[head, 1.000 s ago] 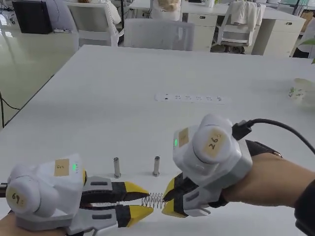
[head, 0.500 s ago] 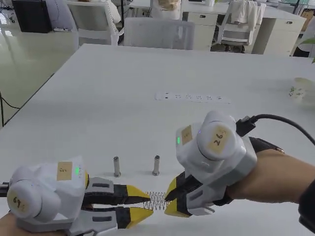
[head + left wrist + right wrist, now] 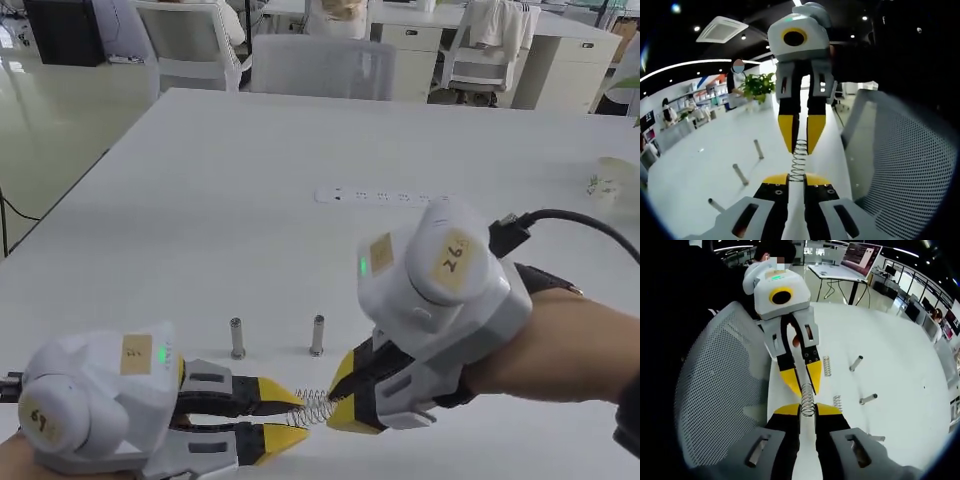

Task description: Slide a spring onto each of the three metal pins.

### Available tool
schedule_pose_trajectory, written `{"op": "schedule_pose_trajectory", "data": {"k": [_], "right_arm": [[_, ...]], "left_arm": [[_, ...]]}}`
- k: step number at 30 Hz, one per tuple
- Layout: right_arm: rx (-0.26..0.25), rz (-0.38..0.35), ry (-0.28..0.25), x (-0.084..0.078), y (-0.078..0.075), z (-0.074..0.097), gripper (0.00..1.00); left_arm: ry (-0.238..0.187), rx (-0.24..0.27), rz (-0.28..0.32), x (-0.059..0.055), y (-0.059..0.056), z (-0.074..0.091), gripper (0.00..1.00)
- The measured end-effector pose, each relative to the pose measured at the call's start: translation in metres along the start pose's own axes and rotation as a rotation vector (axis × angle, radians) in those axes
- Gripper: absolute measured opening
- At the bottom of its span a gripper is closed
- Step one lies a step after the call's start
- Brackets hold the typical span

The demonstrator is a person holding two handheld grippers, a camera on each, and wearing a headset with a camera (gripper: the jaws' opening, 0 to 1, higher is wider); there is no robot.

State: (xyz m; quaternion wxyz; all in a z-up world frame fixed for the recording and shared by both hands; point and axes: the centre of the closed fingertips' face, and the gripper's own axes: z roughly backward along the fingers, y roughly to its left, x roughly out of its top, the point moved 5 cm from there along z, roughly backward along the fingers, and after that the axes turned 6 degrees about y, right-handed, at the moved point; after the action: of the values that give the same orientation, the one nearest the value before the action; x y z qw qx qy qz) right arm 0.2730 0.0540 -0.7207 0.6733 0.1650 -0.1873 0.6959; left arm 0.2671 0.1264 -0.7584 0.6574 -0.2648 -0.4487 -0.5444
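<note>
Right tongs labelled 26, left tongs 69, both gripping spring

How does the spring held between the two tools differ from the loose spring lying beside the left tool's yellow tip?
The held spring is pinched at both ends, by the left gripper and the right gripper; the loose spring is touched by nothing. The held spring bridges the gap between the jaw tips; the loose spring lies flat on the table. Both are small metal coils.
</note>
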Motion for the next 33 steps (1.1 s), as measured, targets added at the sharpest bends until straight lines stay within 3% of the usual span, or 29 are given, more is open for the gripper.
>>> {"op": "schedule_pose_trajectory", "data": {"k": [8, 24, 33], "right_arm": [[-0.008, 0.016, -0.048, 0.017, 0.002, 0.007, 0.08], [0.007, -0.002, -0.052, 0.017, 0.001, 0.001, 0.09], [0.008, -0.001, -0.044, 0.016, 0.001, -0.003, 0.09]], "left_arm": [[-0.011, 0.006, -0.008, 0.003, 0.000, -0.001, 0.02], [-0.018, 0.003, -0.003, 0.006, 0.000, 0.000, 0.02], [-0.051, 0.003, 0.008, 0.015, 0.000, 0.002, 0.02]]}}
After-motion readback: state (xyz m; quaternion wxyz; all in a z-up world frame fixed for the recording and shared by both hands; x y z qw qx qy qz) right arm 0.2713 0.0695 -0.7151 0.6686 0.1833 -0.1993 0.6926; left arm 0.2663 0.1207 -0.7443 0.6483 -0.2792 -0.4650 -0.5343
